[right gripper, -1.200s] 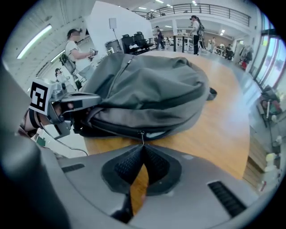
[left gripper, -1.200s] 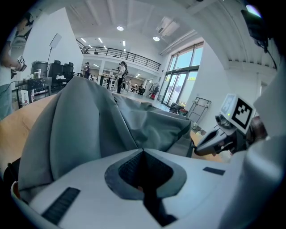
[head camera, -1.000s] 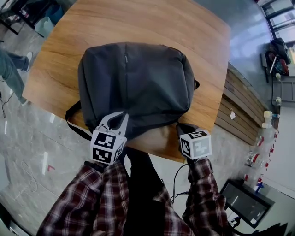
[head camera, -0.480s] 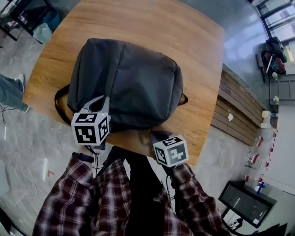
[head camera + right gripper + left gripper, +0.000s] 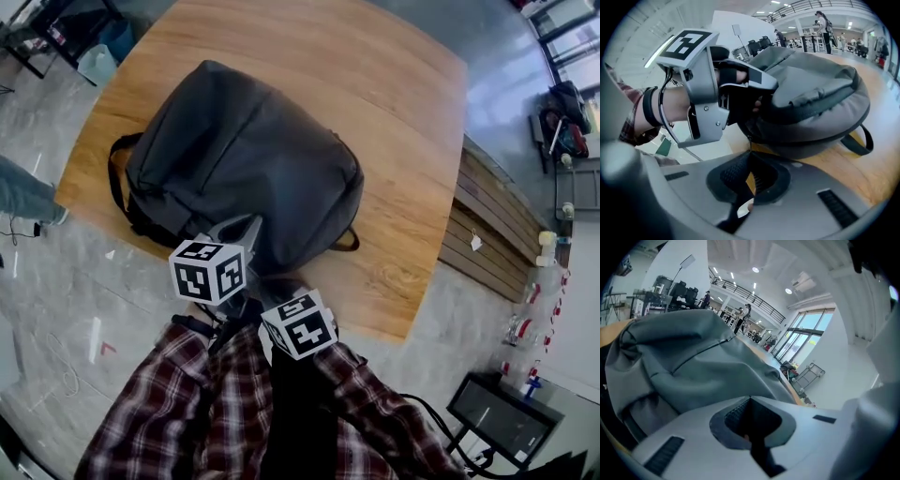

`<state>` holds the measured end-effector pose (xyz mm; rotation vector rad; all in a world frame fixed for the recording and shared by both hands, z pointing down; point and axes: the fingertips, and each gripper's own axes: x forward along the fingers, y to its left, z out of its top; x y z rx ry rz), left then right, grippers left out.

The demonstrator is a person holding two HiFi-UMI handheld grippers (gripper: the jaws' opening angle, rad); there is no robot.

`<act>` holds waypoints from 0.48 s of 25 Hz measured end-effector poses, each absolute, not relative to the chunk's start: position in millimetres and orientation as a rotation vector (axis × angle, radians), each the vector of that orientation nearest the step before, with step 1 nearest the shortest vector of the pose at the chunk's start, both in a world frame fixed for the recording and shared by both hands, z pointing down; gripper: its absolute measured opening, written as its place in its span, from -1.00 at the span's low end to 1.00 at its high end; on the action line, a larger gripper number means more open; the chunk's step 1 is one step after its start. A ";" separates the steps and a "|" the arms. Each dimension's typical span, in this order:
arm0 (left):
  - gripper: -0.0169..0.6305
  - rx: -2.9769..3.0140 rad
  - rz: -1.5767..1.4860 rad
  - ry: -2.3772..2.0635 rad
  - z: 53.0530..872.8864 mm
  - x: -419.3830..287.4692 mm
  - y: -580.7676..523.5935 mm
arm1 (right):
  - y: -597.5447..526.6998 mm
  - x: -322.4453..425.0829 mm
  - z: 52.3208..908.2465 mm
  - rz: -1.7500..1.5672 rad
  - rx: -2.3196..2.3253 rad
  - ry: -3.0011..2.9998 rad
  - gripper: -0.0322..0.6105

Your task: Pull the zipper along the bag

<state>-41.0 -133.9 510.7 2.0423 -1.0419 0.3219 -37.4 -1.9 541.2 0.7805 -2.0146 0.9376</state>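
— What do the right tongs (image 5: 750, 155) have hold of?
— Their jaws are pressed together on a thin dark zipper pull (image 5: 750, 146). It hangs from the lower edge of the backpack (image 5: 811, 93) and runs straight down into the tips.

— And the left tongs (image 5: 750, 401)?
— Closed too, with no gap between the pads. In the right gripper view they pinch the backpack's near edge, just beside the spot where the zipper pull hangs and a little above it.

— Is the bag open? Anything in it?
— No opening shows. It is dark grey, rounded and bulging, and nothing of its inside can be seen. A thin seam line (image 5: 698, 350) crosses its upper panel.

— Where does it lie?
— Flat on the wooden counter (image 5: 394, 122), with its near edge by the counter's near rim, right at both tongs. The two sit close together, the left ones reaching a little further onto the fabric. A shoulder strap (image 5: 117, 173) loops off the bag's left side and a small loop (image 5: 349, 242) sticks out at the right.

— And the arms?
— Both come up from the bottom of the head view in red plaid sleeves (image 5: 187, 403), drawn in near the body. The left marker cube (image 5: 208, 272) sits just left of and beyond the right marker cube (image 5: 298, 325). The left wrist (image 5: 670, 105) is bare, with a black band (image 5: 649, 107) round it.
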 end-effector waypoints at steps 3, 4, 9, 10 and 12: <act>-0.91 2.017 0.318 -0.995 514.1 -38.4 -135.3 | -3.4 -30.3 542.8 0.875 0.768 -2.005 -0.88; -0.91 2.016 0.320 -0.988 514.8 -37.7 -135.1 | -3.4 -28.0 542.4 0.860 0.762 -1.998 -0.87; -0.91 2.139 0.466 -1.021 517.9 -31.6 -128.7 | -7.3 7.1 543.4 0.777 0.785 -1.949 -0.87; -0.92 2.176 0.511 -1.029 519.1 -30.3 -126.5 | -9.5 18.0 543.5 0.771 0.800 -1.940 -0.87; -0.92 2.218 0.577 -1.035 522.0 -28.5 -123.6 | -16.9 42.5 542.9 0.745 0.834 -1.916 -0.87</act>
